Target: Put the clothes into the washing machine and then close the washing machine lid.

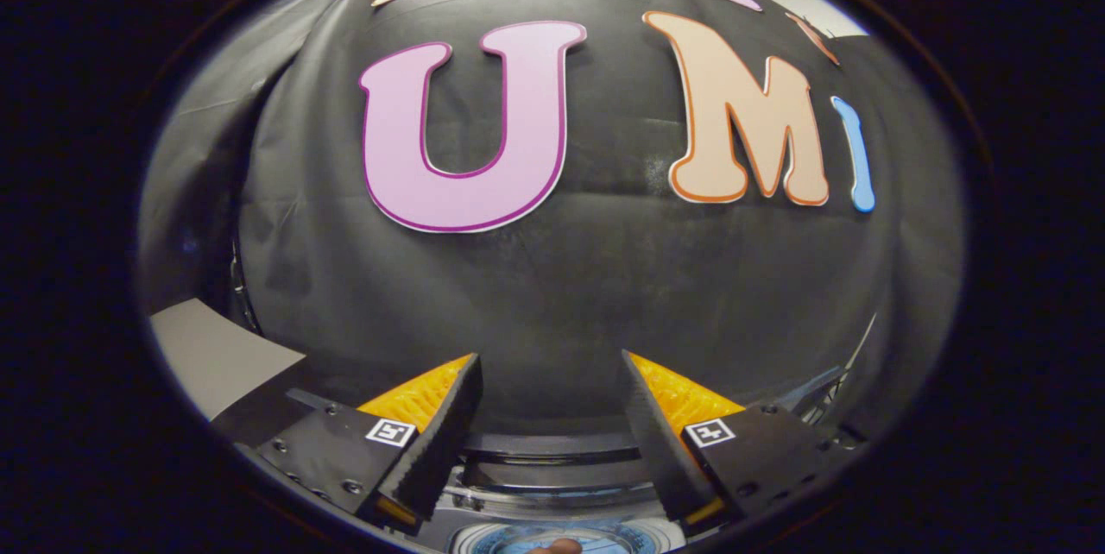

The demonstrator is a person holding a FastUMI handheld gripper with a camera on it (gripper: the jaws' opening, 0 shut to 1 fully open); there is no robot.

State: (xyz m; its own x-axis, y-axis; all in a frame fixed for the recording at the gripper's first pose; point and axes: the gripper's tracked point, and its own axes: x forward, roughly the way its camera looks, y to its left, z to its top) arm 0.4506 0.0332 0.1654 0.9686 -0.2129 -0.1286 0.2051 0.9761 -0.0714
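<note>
The gripper (551, 364) is held with its two fingers spread wide apart and nothing between them, pointed at the black cloth wall (561, 295) of the booth. Below and between the fingers, the dark curved rim of the washing machine (552, 459) is seen, with a round pale-blue patterned part (552, 538) beneath it; no clothes can be made out.

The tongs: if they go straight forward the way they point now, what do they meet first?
Most likely the black cloth wall. The tongs are open, nothing lies between them, and the washing machine sits below that line. Depth is unclear.
</note>
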